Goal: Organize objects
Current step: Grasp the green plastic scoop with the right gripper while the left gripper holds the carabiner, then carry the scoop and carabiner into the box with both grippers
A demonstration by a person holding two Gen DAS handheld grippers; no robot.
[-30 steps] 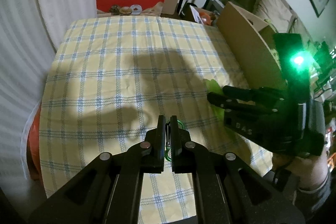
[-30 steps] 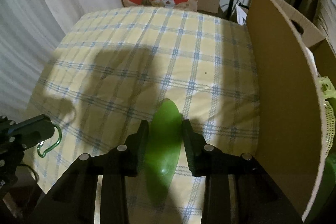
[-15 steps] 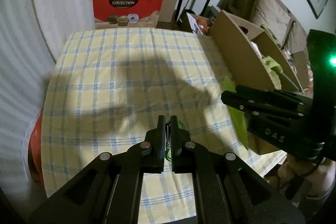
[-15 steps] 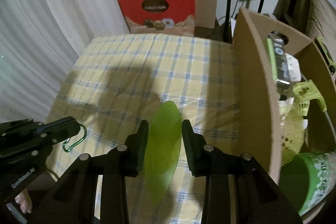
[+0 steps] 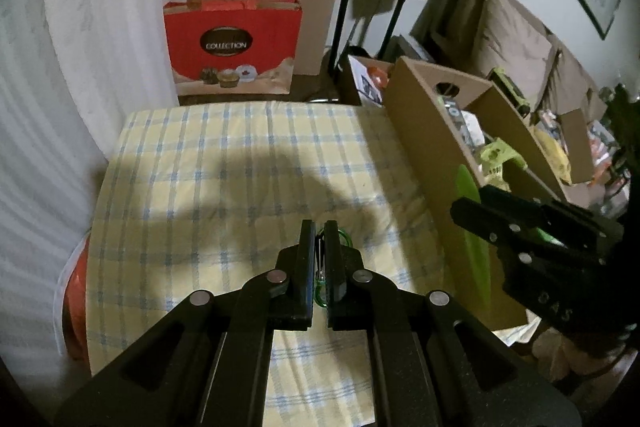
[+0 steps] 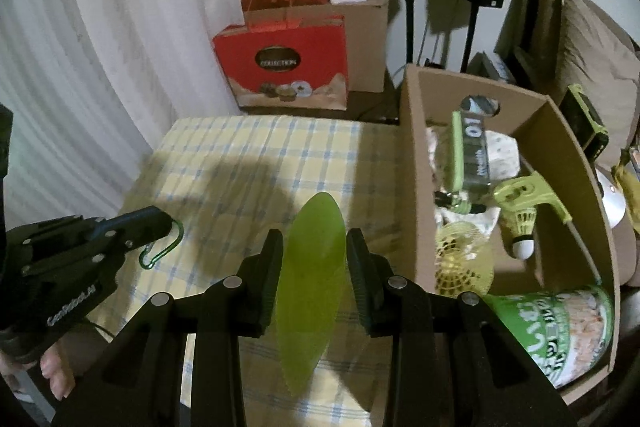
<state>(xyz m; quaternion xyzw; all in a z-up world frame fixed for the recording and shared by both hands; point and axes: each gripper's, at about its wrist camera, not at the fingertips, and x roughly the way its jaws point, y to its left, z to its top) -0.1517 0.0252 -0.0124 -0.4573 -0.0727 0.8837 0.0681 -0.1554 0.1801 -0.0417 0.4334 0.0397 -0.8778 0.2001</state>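
Checked tablecloth (image 6: 248,163), right gripper (image 6: 314,247) clamping flat green oval (image 6: 312,283) (translucent), left gripper (image 5: 319,241) pinching green carabiner (image 6: 162,247)

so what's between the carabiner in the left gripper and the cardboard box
In the right wrist view, only the green oval piece held by the right gripper sits between the carabiner and the cardboard box, over bare checked cloth.

Green carabiner (image 5: 343,237) — yellow-blue checked tablecloth (image 5: 224,179)
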